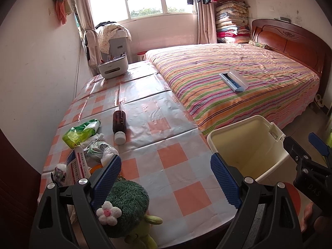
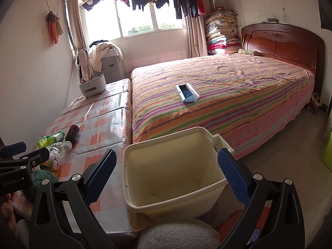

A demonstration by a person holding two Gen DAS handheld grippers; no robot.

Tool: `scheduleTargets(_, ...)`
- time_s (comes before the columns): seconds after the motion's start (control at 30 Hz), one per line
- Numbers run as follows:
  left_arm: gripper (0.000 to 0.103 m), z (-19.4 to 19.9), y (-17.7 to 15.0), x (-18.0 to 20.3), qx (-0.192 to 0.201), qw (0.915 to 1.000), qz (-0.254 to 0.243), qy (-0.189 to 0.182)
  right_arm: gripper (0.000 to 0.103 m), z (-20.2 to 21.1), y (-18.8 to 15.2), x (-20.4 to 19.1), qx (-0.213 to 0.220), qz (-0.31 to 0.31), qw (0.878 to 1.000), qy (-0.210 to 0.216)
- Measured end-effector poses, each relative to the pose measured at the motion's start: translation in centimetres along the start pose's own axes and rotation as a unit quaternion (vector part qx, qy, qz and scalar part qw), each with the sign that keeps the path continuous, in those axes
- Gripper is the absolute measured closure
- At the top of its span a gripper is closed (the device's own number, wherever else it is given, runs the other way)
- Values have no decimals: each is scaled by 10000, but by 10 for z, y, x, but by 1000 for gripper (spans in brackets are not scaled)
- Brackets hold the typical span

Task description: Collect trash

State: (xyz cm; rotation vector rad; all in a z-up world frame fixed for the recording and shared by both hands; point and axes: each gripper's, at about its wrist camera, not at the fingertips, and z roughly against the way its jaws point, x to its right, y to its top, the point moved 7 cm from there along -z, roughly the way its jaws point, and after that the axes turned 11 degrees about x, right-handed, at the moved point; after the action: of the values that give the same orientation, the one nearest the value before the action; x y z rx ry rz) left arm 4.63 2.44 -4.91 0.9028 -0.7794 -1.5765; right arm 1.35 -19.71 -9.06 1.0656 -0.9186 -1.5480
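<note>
— Where does the trash lie?
— On the near left part of the checked table: a green wrapper, a crumpled clear plastic bag and a white medicine box lie bunched together, with a brown bottle on its side just right of them, its white cap toward the viewer.

— And the bin?
— The cream waste bin stands open on the floor, just beside the table's right edge and near the striped bed. Nothing shows inside it.

— What are the grippers doing?
— The left gripper hangs over the near table, jaws spread wide and holding nothing. The right gripper is over the bin, jaws likewise parted and bare.

— Anything in the way?
— A green plush toy with a white flower sits right under the left gripper's left finger, near the trash pile. Farther off, a white pen holder stands at the table's far end, and a blue-and-white case lies on the bed.
</note>
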Motion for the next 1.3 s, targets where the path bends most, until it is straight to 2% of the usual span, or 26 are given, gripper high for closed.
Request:
scheduleTargets(0.57,18,2,0,-3,-2,10000,10,13,6,0,1,-7,-23,68,10000,64)
scheduleTargets(1.3,18,4,-1,-24,70,9994,162,292,6,-2,-5,-24,-91,146,9995,253)
